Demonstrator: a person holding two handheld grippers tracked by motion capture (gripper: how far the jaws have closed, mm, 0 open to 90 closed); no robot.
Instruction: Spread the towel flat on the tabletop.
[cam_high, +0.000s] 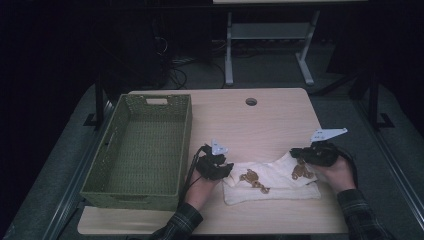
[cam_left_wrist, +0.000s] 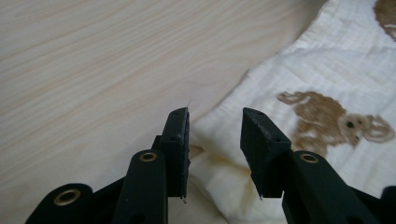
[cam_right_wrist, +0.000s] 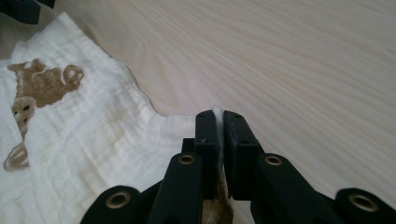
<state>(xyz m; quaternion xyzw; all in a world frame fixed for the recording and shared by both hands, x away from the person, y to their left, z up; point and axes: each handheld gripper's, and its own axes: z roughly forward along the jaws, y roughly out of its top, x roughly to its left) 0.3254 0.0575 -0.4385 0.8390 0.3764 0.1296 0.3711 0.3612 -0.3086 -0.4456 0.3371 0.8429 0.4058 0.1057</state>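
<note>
A cream cloth (cam_high: 272, 179) printed with brown dogs lies on the bench (cam_high: 260, 120) near the front edge. The right tongs (cam_right_wrist: 219, 122) pinch its right corner; the left tongs (cam_left_wrist: 215, 126) stand open over its left edge.

bench (cam_high: 260, 120): pale wood-grain top, with a round hole (cam_high: 251, 101) near its far edge
basket (cam_high: 141, 150): green woven, rectangular, on the bench's left part, handle slot in its far wall
second table (cam_high: 270, 40): white-legged, on the floor beyond the bench's far edge
</note>
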